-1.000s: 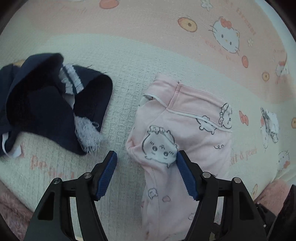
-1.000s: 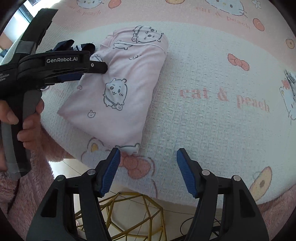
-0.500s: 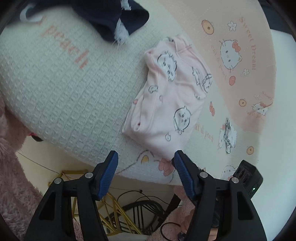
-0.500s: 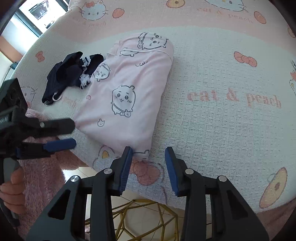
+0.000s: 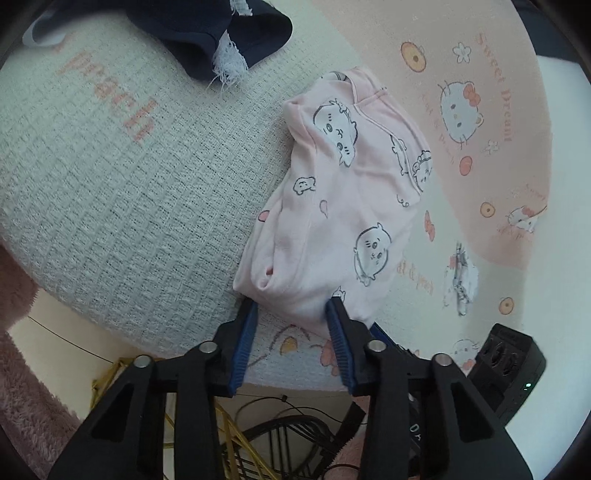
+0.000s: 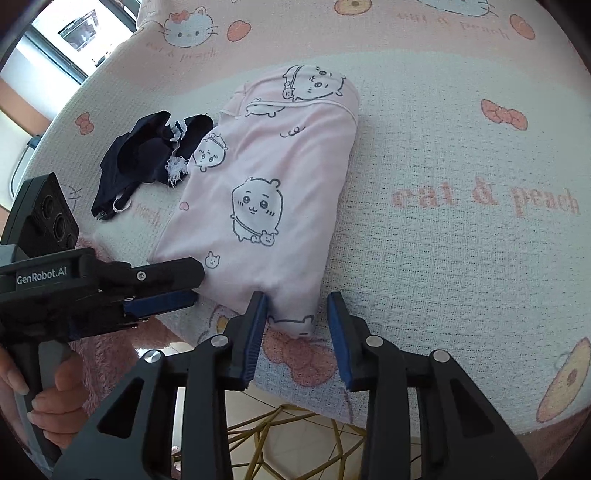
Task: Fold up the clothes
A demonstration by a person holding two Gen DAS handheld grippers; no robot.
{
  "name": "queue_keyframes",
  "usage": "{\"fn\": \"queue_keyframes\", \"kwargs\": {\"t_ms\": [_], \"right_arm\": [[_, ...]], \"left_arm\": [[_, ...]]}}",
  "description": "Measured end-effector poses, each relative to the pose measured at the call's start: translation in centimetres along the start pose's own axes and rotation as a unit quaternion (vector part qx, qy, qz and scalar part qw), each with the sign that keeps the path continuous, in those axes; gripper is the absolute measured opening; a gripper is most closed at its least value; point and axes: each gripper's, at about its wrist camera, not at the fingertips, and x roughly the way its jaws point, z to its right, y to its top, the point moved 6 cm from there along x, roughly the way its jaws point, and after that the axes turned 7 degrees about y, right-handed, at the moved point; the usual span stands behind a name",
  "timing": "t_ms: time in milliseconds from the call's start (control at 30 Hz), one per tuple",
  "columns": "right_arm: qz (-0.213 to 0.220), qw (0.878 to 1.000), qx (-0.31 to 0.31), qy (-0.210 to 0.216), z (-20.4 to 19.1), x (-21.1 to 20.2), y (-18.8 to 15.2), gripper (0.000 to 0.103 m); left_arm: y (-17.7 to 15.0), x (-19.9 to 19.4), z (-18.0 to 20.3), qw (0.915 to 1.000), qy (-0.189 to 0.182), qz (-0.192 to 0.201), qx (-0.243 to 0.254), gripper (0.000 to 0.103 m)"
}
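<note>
A folded pink garment (image 5: 343, 206) with cartoon prints lies on the blanket, its near hem at the table's front edge. My left gripper (image 5: 291, 314) is open, and the hem's left corner sits between its blue pads. In the right wrist view the same pink garment (image 6: 273, 192) reaches down to my right gripper (image 6: 295, 306), which is open around the hem's right corner. The left gripper (image 6: 195, 284) comes in from the left, held by a hand (image 6: 48, 398). A crumpled navy garment (image 6: 147, 155) lies beyond the pink one, touching its far left side.
A cream and pink cat-print blanket (image 6: 443, 221) covers the table. Below its front edge are a gold wire frame (image 6: 288, 443) and black cables (image 5: 280, 435). Pink fluffy fabric (image 5: 22, 406) shows at the lower left. A window (image 6: 74, 33) is at the far left.
The left gripper has swung from the garment's far end back to its near hem. Both grippers have come up to the hem, and their jaws have narrowed.
</note>
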Motion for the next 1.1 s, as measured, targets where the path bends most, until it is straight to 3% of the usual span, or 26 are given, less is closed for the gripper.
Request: {"fn": "queue_keyframes", "kwargs": {"t_ms": [67, 100, 233, 333, 433, 500, 600, 667, 733, 833, 900, 967, 1100], "right_arm": [[-0.001, 1.000, -0.013, -0.002, -0.5, 0.1, 0.0, 0.020], [0.000, 1.000, -0.026, -0.004, -1.0, 0.2, -0.1, 0.018], [-0.021, 0.997, -0.066, 0.043, -4.7, 0.8, -0.8, 0.016], [-0.051, 0.991, -0.106, 0.065, -7.7, 1.5, -1.6, 0.014], [-0.035, 0.992, -0.107, 0.050, -7.2, 0.1, -0.6, 0.015], [0.004, 0.997, -0.074, 0.012, -4.6, -1.7, 1.4, 0.019], [0.047, 0.998, -0.026, -0.034, -0.7, -3.4, 4.9, 0.038], [0.056, 0.998, -0.012, -0.038, 0.8, -3.5, 7.4, 0.048], [0.059, 0.997, -0.006, -0.040, 1.7, -3.0, 9.6, 0.052], [0.033, 0.999, -0.014, -0.021, 2.3, -0.8, 11.7, 0.071], [0.003, 1.000, -0.025, -0.007, 2.3, 1.2, 11.9, 0.071], [-0.025, 0.999, -0.037, -0.012, 2.3, 2.9, 11.7, 0.055], [-0.037, 0.998, -0.057, -0.007, 1.5, 3.0, 11.4, 0.044]], "left_arm": [[0.6, -1.0, 0.8, 0.9963, 0.057, 0.032, 0.056, 0.015], [1.0, -1.7, 1.2, 0.9944, 0.066, 0.046, 0.068, 0.014], [3.1, -4.4, 0.7, 0.9857, 0.107, 0.111, 0.070, 0.013], [3.7, -4.4, -1.2, 0.9912, 0.084, 0.099, 0.027, 0.013], [3.6, -3.6, -2.6, 0.9964, 0.049, 0.068, -0.011, 0.015], [3.1, -2.3, -2.3, 0.9989, 0.025, 0.037, -0.015, 0.020], [2.8, -1.0, -1.2, 0.9998, 0.002, 0.019, -0.009, 0.026], [2.9, -0.5, -0.6, 0.9998, -0.001, 0.019, 0.000, 0.038], [3.2, -0.2, -0.3, 0.9996, 0.008, 0.025, 0.010, 0.039], [3.6, 0.2, 0.3, 0.9990, 0.020, 0.033, 0.024, 0.039], [3.9, 0.4, 0.7, 0.9982, 0.029, 0.039, 0.035, 0.039], [4.3, 0.3, 0.8, 0.9973, 0.039, 0.045, 0.043, 0.035], [5.7, -0.1, -0.4, 0.9985, 0.030, 0.044, 0.015, 0.027]]}}
